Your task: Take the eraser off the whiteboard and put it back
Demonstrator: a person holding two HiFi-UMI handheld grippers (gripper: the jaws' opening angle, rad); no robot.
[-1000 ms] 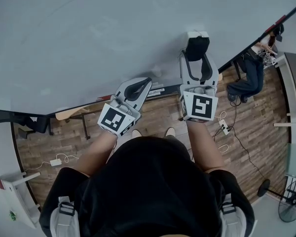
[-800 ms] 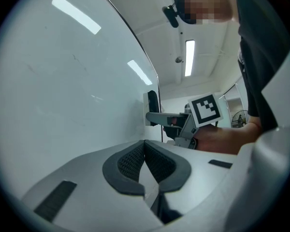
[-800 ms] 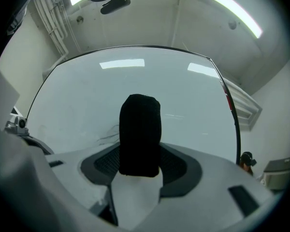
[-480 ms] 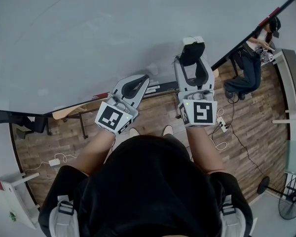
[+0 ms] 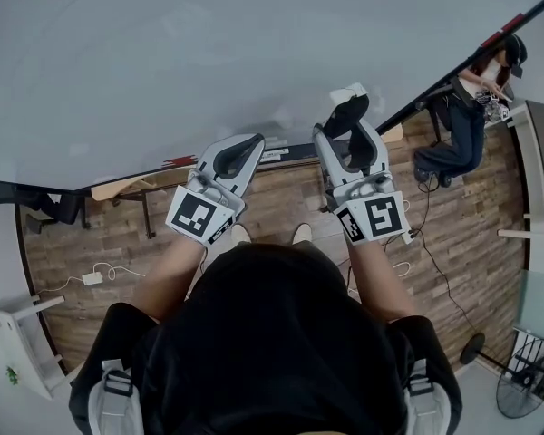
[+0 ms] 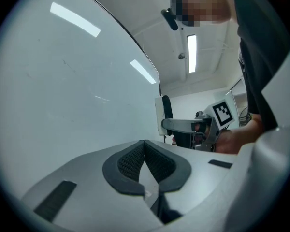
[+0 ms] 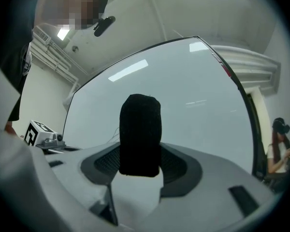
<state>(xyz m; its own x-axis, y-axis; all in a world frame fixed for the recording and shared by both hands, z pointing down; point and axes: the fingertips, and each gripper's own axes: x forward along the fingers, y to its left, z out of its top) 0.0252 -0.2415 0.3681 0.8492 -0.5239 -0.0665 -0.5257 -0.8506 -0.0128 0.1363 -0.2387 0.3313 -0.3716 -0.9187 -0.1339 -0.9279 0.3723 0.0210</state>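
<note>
The eraser (image 5: 351, 103), a white block with black felt, sits between the fingers of my right gripper (image 5: 348, 123), which is shut on it. It is held close in front of the whiteboard (image 5: 163, 62), low on the board's right part; I cannot tell whether it touches. The right gripper view shows the felt (image 7: 140, 134) upright between the pads of my right gripper (image 7: 140, 164). My left gripper (image 5: 243, 149) hangs to the left near the board's lower edge, shut and empty. In the left gripper view, my left gripper (image 6: 145, 159) has its pads together and the eraser (image 6: 163, 114) shows beyond.
The board's ledge (image 5: 281, 156) runs under both grippers. A person (image 5: 467, 116) sits at a desk at the far right. A black chair (image 5: 36, 205) stands at the left, cables (image 5: 95, 277) lie on the wooden floor, and a fan (image 5: 526, 388) stands at the bottom right.
My right gripper has come down and slightly left with the eraser and has rolled a little. The left gripper has barely shifted.
</note>
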